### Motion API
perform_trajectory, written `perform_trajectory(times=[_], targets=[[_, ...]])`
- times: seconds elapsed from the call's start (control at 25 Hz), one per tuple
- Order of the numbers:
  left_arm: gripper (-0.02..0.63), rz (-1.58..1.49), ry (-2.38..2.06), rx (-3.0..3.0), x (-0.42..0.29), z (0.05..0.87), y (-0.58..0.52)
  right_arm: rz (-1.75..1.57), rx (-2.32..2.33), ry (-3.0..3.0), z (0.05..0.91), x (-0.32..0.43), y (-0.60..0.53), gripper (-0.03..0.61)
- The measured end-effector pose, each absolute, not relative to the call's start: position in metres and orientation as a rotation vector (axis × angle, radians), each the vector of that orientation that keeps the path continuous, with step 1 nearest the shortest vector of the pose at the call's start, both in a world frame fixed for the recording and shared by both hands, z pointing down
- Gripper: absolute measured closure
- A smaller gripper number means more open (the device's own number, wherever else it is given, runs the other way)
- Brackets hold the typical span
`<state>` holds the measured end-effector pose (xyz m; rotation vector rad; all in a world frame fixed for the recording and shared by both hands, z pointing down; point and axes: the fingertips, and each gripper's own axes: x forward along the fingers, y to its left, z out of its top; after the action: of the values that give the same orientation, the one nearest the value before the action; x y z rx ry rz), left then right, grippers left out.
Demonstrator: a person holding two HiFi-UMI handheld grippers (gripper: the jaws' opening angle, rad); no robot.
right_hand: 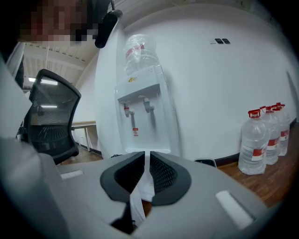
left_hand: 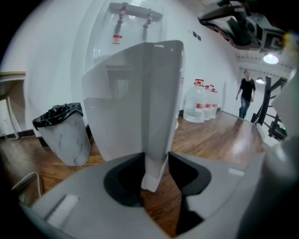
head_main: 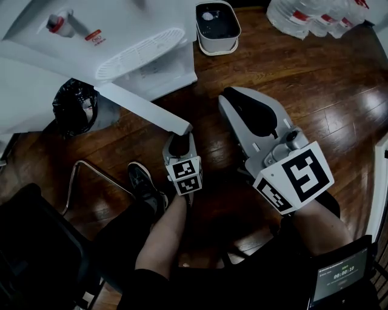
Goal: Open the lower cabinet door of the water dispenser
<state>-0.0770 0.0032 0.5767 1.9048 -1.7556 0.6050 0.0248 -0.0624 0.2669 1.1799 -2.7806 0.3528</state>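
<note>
At 1 water dispenser (right_hand: pixel 142 91), left gripper (left_hand: pixel 155 172) jaws tight on 1 door (left_hand: pixel 159 102), right gripper (right_hand: pixel 147 175) jaws together.

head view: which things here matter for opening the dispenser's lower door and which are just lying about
For the job: water dispenser, lower cabinet door, left gripper closed on the door's edge.
Just lying about: black-bagged bin, water bottles, white tub, office chair; right gripper shut, empty.

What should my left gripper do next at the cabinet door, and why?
Probably ease the cabinet door a bit wider with the left gripper: its jaws sit on both faces of the door's free edge, and the door stands at an angle out from the water dispenser.
</note>
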Motion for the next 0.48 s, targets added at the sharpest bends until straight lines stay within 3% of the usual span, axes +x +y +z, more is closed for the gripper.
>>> perform_trajectory(times=[0.48], targets=[[0.439, 0.615, -1.707, 1.927, -0.041, 0.575, -0.055, 0.369, 1.163, -2.765, 0.269, 0.037, -0.105, 0.546]])
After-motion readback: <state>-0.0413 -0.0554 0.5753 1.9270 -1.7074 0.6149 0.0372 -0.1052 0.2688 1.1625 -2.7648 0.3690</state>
